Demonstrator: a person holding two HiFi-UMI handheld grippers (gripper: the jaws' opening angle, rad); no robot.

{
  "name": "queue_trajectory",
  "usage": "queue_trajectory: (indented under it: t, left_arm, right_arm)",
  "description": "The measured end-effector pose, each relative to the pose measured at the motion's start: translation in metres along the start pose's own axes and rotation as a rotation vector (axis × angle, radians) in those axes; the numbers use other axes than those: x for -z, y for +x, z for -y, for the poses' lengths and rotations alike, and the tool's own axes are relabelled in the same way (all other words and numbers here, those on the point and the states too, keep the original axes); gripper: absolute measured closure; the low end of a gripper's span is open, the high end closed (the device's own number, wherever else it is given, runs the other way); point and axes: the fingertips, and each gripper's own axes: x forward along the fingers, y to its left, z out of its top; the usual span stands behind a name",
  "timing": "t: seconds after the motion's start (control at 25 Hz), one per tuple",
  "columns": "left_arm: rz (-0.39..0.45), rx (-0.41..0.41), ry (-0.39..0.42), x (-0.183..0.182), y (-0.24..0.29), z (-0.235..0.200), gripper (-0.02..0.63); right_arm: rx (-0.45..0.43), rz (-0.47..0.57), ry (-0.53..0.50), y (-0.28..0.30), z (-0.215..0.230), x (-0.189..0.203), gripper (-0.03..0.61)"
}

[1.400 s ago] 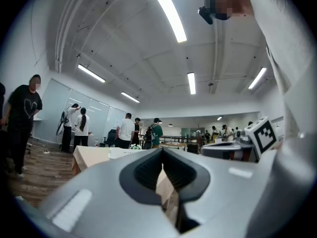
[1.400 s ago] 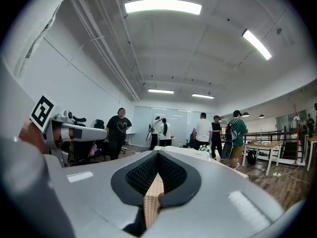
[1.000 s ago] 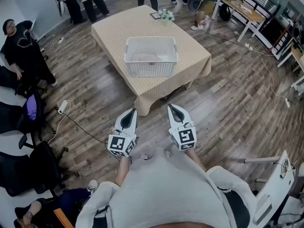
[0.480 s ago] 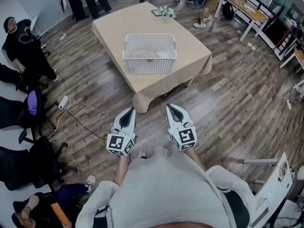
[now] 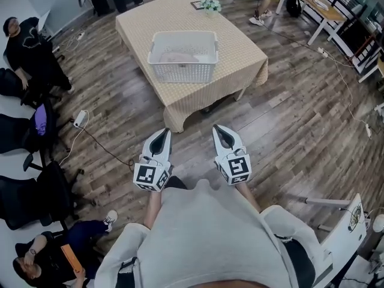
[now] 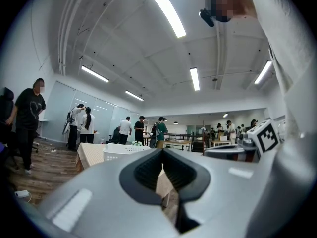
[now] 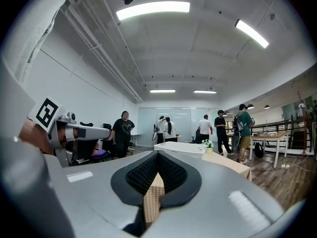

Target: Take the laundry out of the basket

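Observation:
A white slatted laundry basket (image 5: pixel 182 56) stands on a low table under a beige checked cloth (image 5: pixel 240 59). Pale laundry (image 5: pixel 174 56) lies in its bottom. Both grippers hover over the wooden floor short of the table's near corner, side by side and pointing at it. My left gripper (image 5: pixel 162 134) is shut with nothing in it, and so is my right gripper (image 5: pixel 219 129). In the left gripper view the basket (image 6: pixel 124 151) shows just beyond the shut jaw tips (image 6: pixel 162 152). The right gripper view has the basket (image 7: pixel 181 148) above the shut tips (image 7: pixel 157 155).
A small flower pot (image 5: pixel 209 5) and a dark frame sit at the table's far end. Several people stand beyond it. A seated person (image 5: pixel 27 50), office chairs (image 5: pixel 27 203) and a floor cable with a power strip (image 5: pixel 79 119) are at the left. A white chair (image 5: pixel 342 233) is at the lower right.
The table and basket have slid slightly up and left in the head view. Both grippers stay shut and side by side in front of the body.

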Motion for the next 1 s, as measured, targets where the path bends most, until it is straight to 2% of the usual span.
queue_trajectory:
  t: [0.28, 0.56, 0.8, 1.0]
  left_arm:
    - [-0.015, -0.010, -0.010, 0.010, 0.016, 0.005, 0.604]
    - [-0.012, -0.003, -0.014, 0.010, 0.044, -0.011, 0.604]
    - [-0.009, 0.003, -0.025, 0.016, 0.077, -0.045, 0.604]
    - [-0.004, 0.008, -0.031, 0.020, 0.120, -0.098, 0.604]
  right_arm:
    - [-0.022, -0.008, 0.007, 0.007, 0.010, 0.010, 0.580]
    - [-0.039, -0.011, 0.000, 0.035, 0.021, 0.008, 0.580]
    - [-0.041, -0.015, 0.000, 0.082, 0.029, 0.012, 0.580]
    - [-0.040, -0.020, -0.015, 0.147, 0.034, 0.011, 0.580]
